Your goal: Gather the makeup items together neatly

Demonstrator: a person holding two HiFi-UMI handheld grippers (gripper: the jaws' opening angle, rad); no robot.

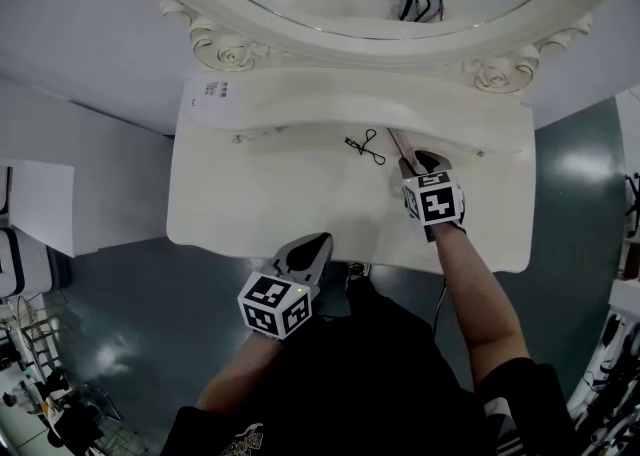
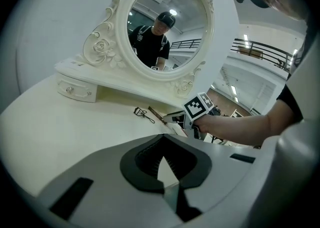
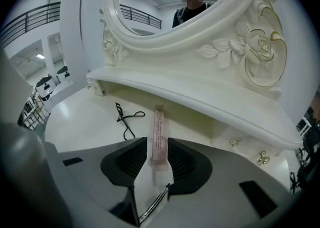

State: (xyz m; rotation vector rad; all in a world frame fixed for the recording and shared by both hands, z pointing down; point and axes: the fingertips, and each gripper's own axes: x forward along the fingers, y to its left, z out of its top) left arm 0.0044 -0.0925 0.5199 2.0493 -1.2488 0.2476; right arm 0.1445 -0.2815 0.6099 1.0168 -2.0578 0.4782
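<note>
A slim pink makeup box (image 3: 159, 132) lies on the white vanity top (image 1: 250, 204) under the shelf, pointing away from me. My right gripper (image 3: 158, 147) is open, and the box's near end sits between its jaws without being pressed. The same gripper (image 1: 425, 162) is tilted down at the box (image 1: 400, 149). A black eyelash curler (image 1: 365, 147) lies just left of the box, also visible from the right gripper (image 3: 125, 119) and from the left gripper (image 2: 143, 113). My left gripper (image 1: 315, 244) hovers at the table's front edge, shut and empty (image 2: 162, 139).
An ornate oval mirror (image 1: 370, 4) stands on a raised shelf (image 1: 300, 104) at the back. Small drawers with knobs (image 3: 260, 158) sit under the shelf's ends. A paper label (image 1: 215, 91) lies on the shelf's left. Grey floor surrounds the table.
</note>
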